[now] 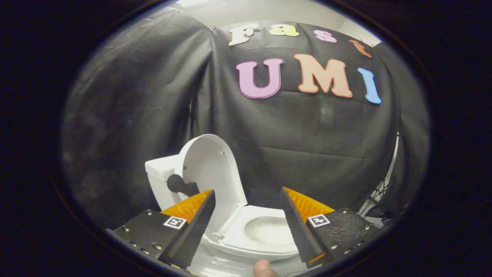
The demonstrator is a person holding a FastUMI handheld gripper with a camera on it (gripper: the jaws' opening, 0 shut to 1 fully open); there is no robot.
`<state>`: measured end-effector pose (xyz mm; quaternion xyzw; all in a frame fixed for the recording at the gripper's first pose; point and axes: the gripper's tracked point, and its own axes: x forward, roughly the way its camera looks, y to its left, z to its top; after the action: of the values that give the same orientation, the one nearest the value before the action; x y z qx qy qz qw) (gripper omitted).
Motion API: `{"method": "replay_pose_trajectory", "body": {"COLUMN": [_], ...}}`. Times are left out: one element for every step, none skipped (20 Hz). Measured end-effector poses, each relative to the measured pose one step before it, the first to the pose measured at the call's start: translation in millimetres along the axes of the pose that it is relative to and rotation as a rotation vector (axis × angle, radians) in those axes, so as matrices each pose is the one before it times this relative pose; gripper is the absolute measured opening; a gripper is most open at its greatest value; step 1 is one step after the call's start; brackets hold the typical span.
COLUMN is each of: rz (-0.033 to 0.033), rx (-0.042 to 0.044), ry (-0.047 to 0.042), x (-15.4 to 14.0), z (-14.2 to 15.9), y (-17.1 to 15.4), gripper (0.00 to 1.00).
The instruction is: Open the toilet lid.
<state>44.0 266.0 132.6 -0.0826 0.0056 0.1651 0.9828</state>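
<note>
The claw is standing wide open, its 2 fingers gripping nothing. The white oval plastic toilet lid is standing raised just beyond the left finger, above the white seat.

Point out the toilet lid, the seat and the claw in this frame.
toilet lid [209, 169]: gripper view, inner face of the raised lid.
seat [246, 215]: gripper view, flat rear part of the ring.
claw [248, 194]: gripper view, open gap midway between its two fingertips.

The toilet lid stands raised, left of the seat. The tank seems behind it. The gripper fingers spread, holding nothing, seat between them.
</note>
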Motion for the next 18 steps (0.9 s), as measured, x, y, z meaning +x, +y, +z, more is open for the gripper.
{"method": "replay_pose_trajectory", "body": {"rz": [-0.00547, -0.00687, -0.00723, -0.00731, -0.00592, -0.00342, -0.00339, -0.00355, -0.00314, -0.01358, -0.01688, -0.01665, -0.01847, -0.01491, -0.0116, -0.01355, -0.01524, -0.01706], "rx": [-0.00404, -0.00768, -0.00842, -0.00977, -0.0092, -0.00599, -0.0005, 0.00522, 0.00873, 0.00766, 0.00414, 0.00049, 0.00111, 0.0056, 0.00918, 0.00993, 0.00622, 0.00075], "ry": [-0.00261, 0.00002, -0.00032, -0.00076, 0.00251, 0.00292, 0.00165, 0.00098, -0.00104, -0.00607, -0.0079, -0.00775, -0.01238, -0.00915, -0.00506, -0.00476, -0.00437, -0.00257], "x": [-1.72, -1.06, -1.17, -1.51, -0.56, -0.5, -0.86, -0.35, -1.78, -1.43, -3.04, -2.78, -2.18, -2.88, -1.97, -2.44, -1.87, -2.3], "z": [1.74, -0.07, -2.07, 0.22, -1.65, -1.16, -1.43, 0.1, 0.81, 2.8, 2.98, 4.19, 3.65, 3.41, -0.02, 0.17, -0.47, -0.56], "y": [-5.74, -5.26, -5.29, -4.41, -3.76, -3.06, -3.16, -3.36, -4.31, -5.81, -7.82, -7.84, -9.42, -8.68, -8.79, -10.29, -10.9, -10.68], "gripper": [0.99, 0.99, 0.99, 0.99, 0.99, 0.99, 0.99, 0.99, 0.99, 0.99, 0.99, 0.99, 0.99, 0.99, 0.99, 0.99, 0.99, 0.99]}}
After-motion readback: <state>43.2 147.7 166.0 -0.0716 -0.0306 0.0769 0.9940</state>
